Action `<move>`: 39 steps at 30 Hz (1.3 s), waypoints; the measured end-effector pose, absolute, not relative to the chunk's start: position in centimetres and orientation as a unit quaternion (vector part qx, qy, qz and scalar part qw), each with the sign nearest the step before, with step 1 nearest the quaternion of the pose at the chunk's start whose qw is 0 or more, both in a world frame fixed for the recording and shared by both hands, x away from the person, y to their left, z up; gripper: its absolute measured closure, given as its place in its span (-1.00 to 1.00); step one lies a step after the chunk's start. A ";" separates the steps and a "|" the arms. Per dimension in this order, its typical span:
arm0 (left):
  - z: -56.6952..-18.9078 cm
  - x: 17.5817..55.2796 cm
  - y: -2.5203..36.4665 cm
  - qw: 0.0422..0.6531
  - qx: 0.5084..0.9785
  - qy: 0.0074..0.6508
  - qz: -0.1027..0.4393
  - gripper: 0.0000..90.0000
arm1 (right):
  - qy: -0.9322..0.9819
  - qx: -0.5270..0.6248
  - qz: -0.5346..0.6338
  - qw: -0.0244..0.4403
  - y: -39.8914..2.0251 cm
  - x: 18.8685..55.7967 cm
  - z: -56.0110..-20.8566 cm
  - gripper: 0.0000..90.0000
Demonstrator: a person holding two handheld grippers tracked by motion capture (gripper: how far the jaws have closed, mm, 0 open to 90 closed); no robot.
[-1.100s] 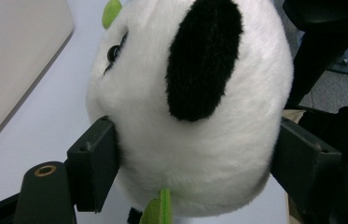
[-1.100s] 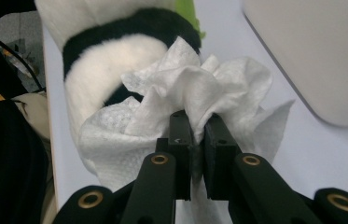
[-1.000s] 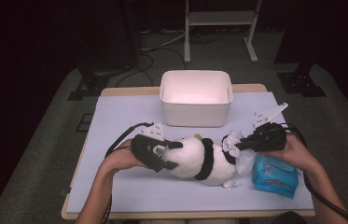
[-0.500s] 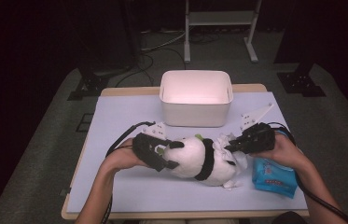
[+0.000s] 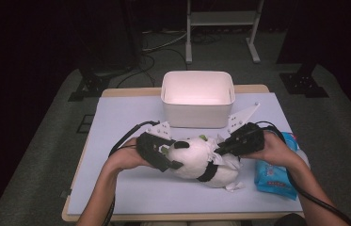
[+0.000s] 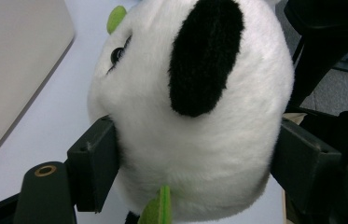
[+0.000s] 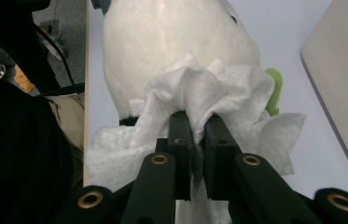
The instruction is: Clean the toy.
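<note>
While the toy panda (image 5: 201,160) lies on its side on the table (image 5: 116,122), just in front of the white tub (image 5: 197,96), the left hand-held gripper (image 5: 166,155) clamps the panda's head between its two pads. The right hand-held gripper (image 5: 222,147) has its jaws pinched on a crumpled white wipe (image 7: 209,93), which presses against the panda's white body. A blue wipe packet (image 5: 274,172) lies just beside the right hand (image 5: 272,146).
</note>
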State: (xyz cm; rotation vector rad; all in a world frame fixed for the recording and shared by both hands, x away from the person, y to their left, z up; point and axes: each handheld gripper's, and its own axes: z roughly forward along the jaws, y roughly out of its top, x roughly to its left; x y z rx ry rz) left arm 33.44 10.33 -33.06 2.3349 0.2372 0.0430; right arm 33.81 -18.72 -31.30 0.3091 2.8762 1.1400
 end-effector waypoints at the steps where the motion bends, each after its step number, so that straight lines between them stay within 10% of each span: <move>1: -33.0 33.4 10.3 0.386 0.918 0.094 0.017 -0.49 | 0.926 0.098 0.365 0.016 -18.5 33.8 -31.2 0.83; 39: -33.4 34.0 9.8 0.423 0.900 0.103 0.001 -0.75 | 0.918 0.133 0.374 0.020 -22.6 33.2 -33.1 0.82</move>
